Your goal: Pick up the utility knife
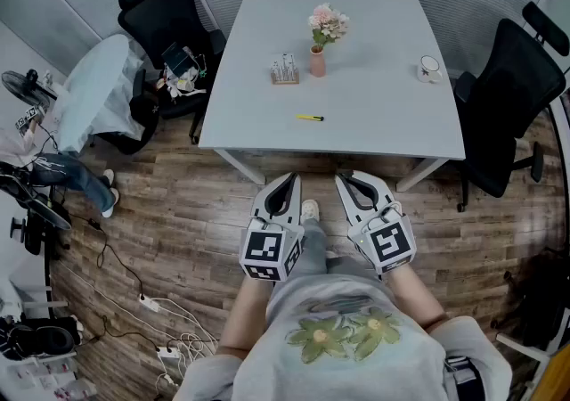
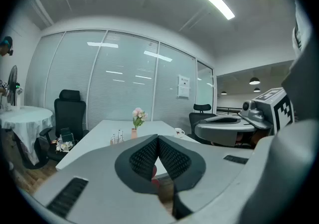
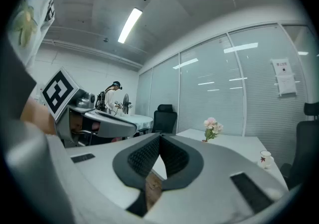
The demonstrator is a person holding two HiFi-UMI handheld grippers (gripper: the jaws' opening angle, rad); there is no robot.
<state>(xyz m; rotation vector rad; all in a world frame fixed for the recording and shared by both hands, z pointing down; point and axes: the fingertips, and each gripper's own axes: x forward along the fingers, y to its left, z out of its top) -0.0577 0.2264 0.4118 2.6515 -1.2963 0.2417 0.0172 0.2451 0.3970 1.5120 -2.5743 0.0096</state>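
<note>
Head view: a person stands short of a white table point(image 1: 374, 114), holding a gripper in each hand over the wood floor point(image 1: 178, 212) just before the table's near edge; the yellow utility knife point(image 1: 310, 118) lies flat on the table, close to that near edge, untouched and well apart from both grippers; behind it, toward the table's middle, stands a pink vase of flowers point(image 1: 319, 59), with a small rack point(image 1: 285, 70) just to the vase's left; a cup point(image 1: 429, 69) sits near the table's right edge; one black chair point(image 1: 512, 96) stands at the table's right side, another chair point(image 1: 165, 12) off its far left corner; the left gripper point(image 1: 287, 180) has its fingers pressed together with nothing between them; the right gripper point(image 1: 346, 180) likewise shows its pads closed tip to tip, empty.
</note>
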